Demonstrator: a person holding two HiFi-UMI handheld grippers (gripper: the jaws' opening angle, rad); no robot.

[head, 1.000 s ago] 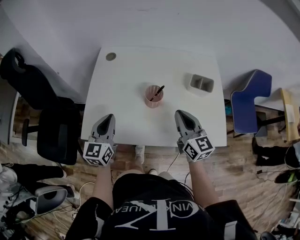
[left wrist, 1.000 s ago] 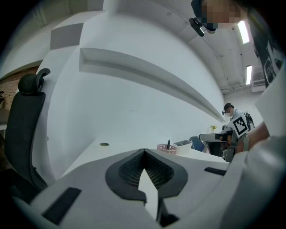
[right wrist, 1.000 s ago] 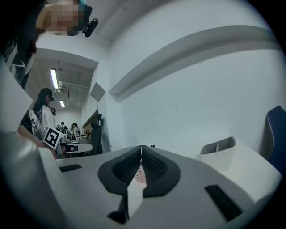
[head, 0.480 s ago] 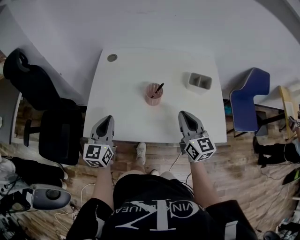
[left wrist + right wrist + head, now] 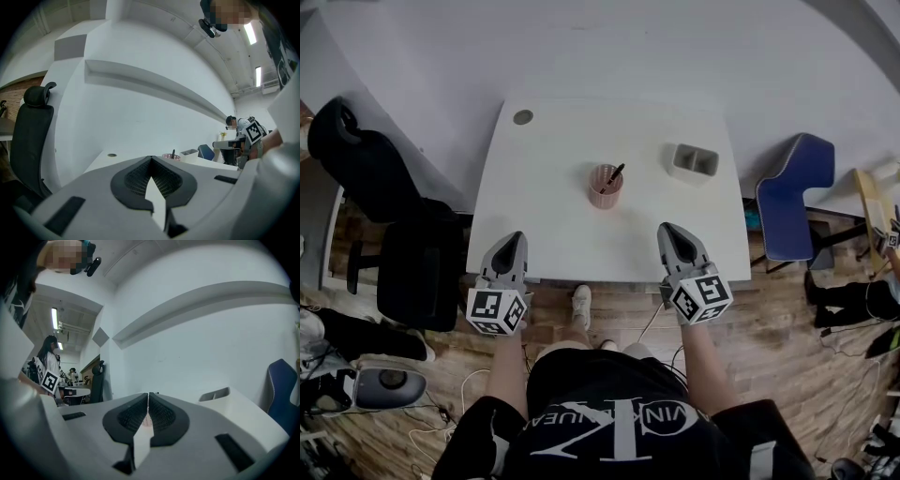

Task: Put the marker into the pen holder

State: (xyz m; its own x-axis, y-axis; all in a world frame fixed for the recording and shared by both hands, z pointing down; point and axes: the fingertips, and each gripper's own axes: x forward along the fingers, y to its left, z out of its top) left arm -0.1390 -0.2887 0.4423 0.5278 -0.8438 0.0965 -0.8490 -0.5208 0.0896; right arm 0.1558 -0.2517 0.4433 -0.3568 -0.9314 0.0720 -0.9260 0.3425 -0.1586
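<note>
Table [image 5: 581, 246] top is a smooth matt white, laminate-looking, with no glare on it. The left tongs [image 5: 517, 236] and right tongs [image 5: 666, 229] both have matt grey plastic shells. The pads [image 5: 133, 178] inside are black and rubbery-looking, with a fine grid texture. Their marker cubes [image 5: 497, 309] are white with crisp black print. Pen holder [image 5: 604, 187] looks like pink mesh, can't tell if it's metal or plastic. Marker [image 5: 615, 174] is dark, too small to judge any sheen. Grey tray [image 5: 692, 161] reads as matt plastic. Floor [image 5: 787, 375] is wood planks with visible grain. Blue chair [image 5: 792, 197] looks cloth-covered, and the black chair [image 5: 412, 272] is matt too. Black shirt [image 5: 609, 412] is cloth with white print.
</note>
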